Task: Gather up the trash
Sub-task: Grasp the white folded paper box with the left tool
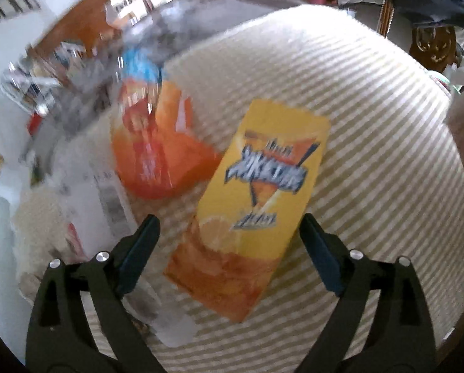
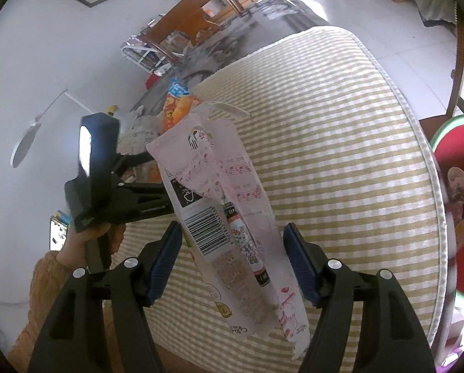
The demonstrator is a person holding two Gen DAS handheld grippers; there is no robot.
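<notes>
Off to the left of the left gripper (image 1: 227,236) lies a blurred heap of white and printed paper scraps (image 1: 107,205), and ahead of its left finger sits a crumpled orange snack wrapper with a blue top (image 1: 157,152); both lie uncollected on the beige-and-white striped padded table cover (image 1: 371,155). The left gripper's jaws stand wide apart with nothing pressed between them, and the flat yellow-and-orange chip bag with a blue logo (image 1: 256,205) lies on the cover directly below and between the fingers, its lower end nearest the gripper, touched by neither pad as far as the view shows. In the right wrist view that same left gripper shows off to the left, held in a person's hand (image 2: 103,236) with an orange knitted sleeve (image 2: 45,283). The right gripper (image 2: 232,261) has a long, creased white wrapper with pink print and a barcode (image 2: 228,217) standing up between its fingers; the left pad seems to meet the wrapper's edge, while a gap shows by the right pad, so whether it truly grips I cannot tell. Judging by this, collection is only begun: one wrapper is perhaps in hand, the chip bag looks next, and the orange wrapper and scraps remain. No bin is visible.
</notes>
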